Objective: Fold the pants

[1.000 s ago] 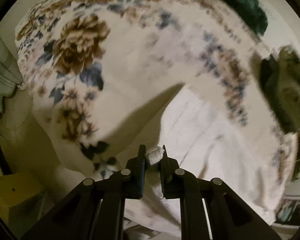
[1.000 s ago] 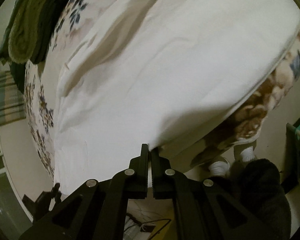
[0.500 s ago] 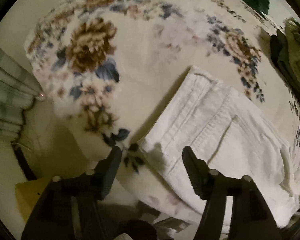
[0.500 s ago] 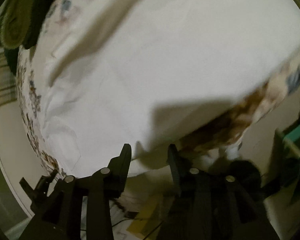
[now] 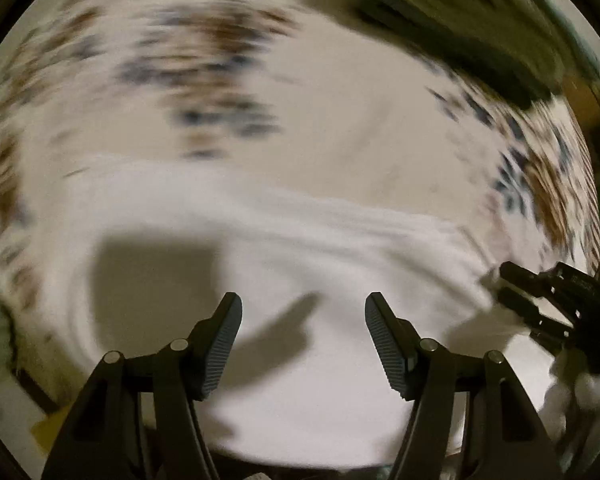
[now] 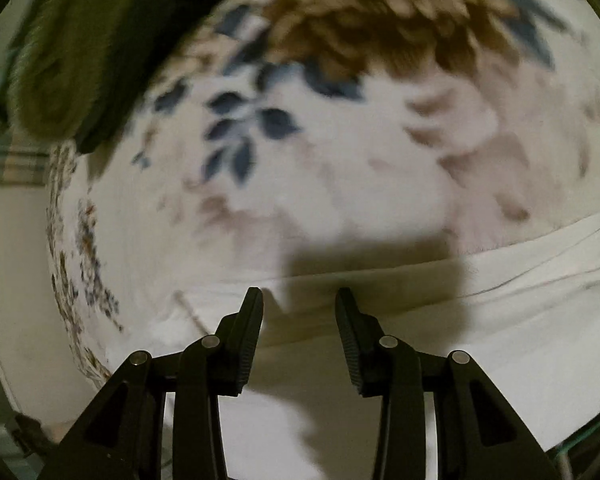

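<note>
The white pants [image 5: 300, 248] lie folded flat on the floral bedspread [image 5: 340, 128]; the left wrist view is blurred by motion. My left gripper [image 5: 303, 308] is open and empty, hovering over the pants. My right gripper [image 6: 299, 300] is open and empty above the pants' far edge [image 6: 460, 300]. It also shows in the left wrist view [image 5: 504, 284] at the pants' right end, with its jaws apart.
A dark green blanket lies at the back of the bed, seen in the left wrist view [image 5: 460, 20] and in the right wrist view [image 6: 80, 60]. The floral bedspread [image 6: 380, 140] stretches beyond the pants. The bed's left edge [image 6: 60, 280] drops to the wall.
Both grippers let go of the pants and opened wide. The pants now lie flat on the bed. Both grippers have swung round to look over the pants.
</note>
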`<action>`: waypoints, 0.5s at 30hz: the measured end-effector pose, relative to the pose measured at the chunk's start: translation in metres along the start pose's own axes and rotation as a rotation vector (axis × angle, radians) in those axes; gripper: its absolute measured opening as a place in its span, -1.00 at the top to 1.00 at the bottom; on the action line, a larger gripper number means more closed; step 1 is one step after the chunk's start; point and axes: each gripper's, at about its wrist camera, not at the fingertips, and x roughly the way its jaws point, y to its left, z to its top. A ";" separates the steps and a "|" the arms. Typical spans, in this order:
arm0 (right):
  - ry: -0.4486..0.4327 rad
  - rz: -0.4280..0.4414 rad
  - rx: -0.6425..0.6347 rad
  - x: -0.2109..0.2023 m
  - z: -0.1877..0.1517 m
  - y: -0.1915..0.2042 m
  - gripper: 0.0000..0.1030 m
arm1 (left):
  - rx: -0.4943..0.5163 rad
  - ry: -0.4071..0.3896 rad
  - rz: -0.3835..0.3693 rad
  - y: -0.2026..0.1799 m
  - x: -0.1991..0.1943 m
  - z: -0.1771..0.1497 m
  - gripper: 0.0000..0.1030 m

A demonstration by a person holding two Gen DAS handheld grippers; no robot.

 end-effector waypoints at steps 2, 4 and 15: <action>0.003 0.040 0.040 -0.010 0.002 -0.011 0.22 | 0.082 0.009 -0.017 -0.029 0.015 0.012 -0.20; -0.041 0.044 0.019 -0.034 -0.005 -0.018 0.22 | 0.172 0.004 0.015 -0.052 0.030 0.019 -0.20; -0.011 -0.021 0.006 -0.012 -0.019 -0.055 0.22 | 0.107 0.037 0.060 -0.047 0.070 0.043 -0.25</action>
